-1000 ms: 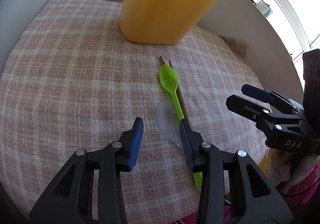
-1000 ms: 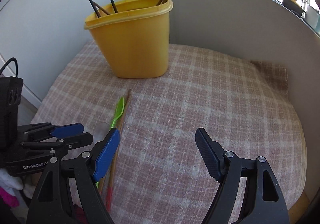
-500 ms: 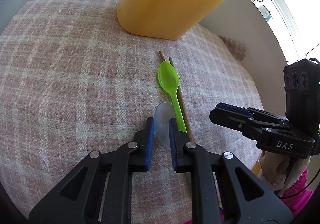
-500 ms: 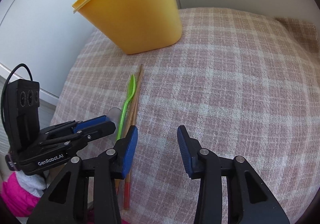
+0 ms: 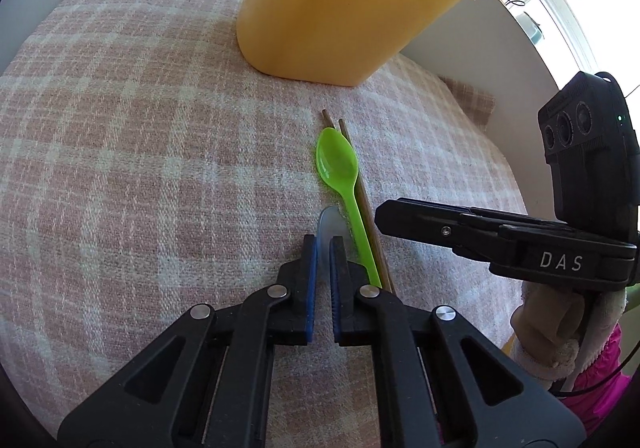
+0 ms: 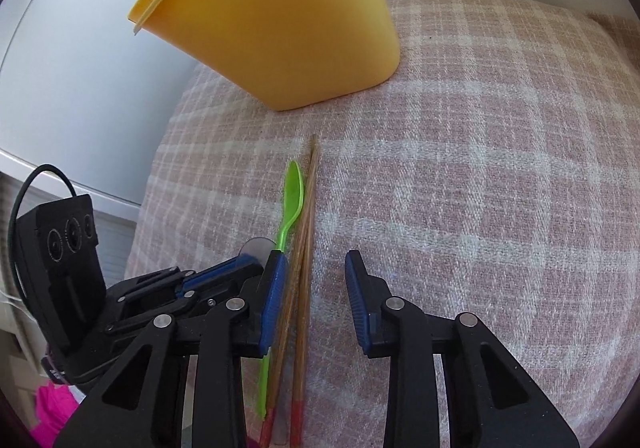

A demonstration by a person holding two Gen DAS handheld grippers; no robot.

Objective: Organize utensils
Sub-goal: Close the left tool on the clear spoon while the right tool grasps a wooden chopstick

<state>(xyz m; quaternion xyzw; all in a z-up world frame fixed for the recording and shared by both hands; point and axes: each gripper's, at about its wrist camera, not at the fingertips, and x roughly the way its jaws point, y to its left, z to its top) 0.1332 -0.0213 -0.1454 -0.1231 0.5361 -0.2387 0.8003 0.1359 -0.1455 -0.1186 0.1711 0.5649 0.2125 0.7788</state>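
Right wrist view: right tongs, closing but not yet gripping, straddle the chopsticks running lengthwise up-frame toward the yellow tub; left tongs pinch the clear spoon.

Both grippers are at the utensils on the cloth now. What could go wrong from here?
The left gripper has just closed on the clear spoon, which looks thin and smooth; it may slip out when lifted.
The right gripper has just been closing around the wooden chopsticks, with the pads not yet pressing. The green spoon lies against them, so it could be dragged or pinched too.
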